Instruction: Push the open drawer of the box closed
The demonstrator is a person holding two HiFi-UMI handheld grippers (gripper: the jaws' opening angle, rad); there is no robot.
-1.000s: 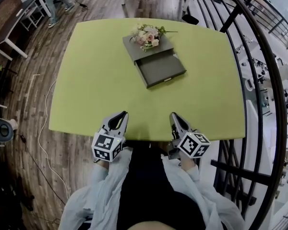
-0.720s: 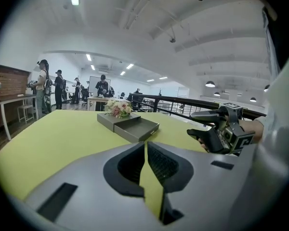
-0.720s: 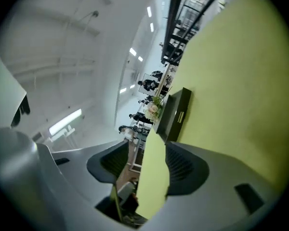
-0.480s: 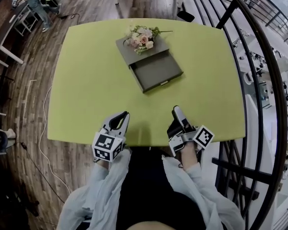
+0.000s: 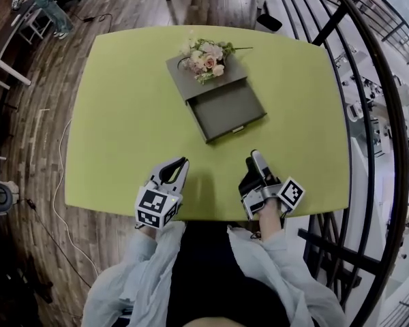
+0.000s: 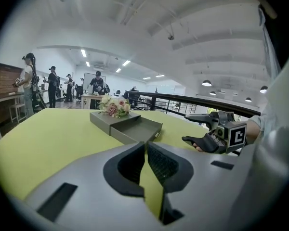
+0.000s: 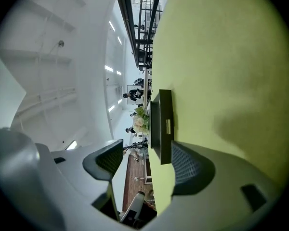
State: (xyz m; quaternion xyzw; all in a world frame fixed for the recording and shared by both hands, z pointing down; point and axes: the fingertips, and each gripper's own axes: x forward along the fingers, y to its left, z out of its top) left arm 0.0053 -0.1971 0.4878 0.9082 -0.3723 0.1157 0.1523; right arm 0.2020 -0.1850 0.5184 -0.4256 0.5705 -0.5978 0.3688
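A grey box [image 5: 191,70] with a bunch of flowers [image 5: 206,52] on its lid stands at the far middle of the green table [image 5: 123,128]. Its drawer [image 5: 228,107] is pulled out toward me, with a small pale handle [image 5: 238,129] on the front. My left gripper [image 5: 184,162] is shut and empty over the near table, pointing at the drawer [image 6: 137,129]. My right gripper [image 5: 254,169] is rolled on its side just short of the drawer front [image 7: 163,124]. Its jaws have just been opening and nothing is between them.
A black curved railing [image 5: 368,114] runs along the table's right side. The table's near edge [image 5: 204,218] lies just behind both grippers, against the person's body. People [image 6: 53,83] stand far back across the room, and wooden floor [image 5: 41,148] lies to the left.
The right gripper has rolled onto its side and gone from shut to open. Both grippers have moved forward over the table toward the drawer.
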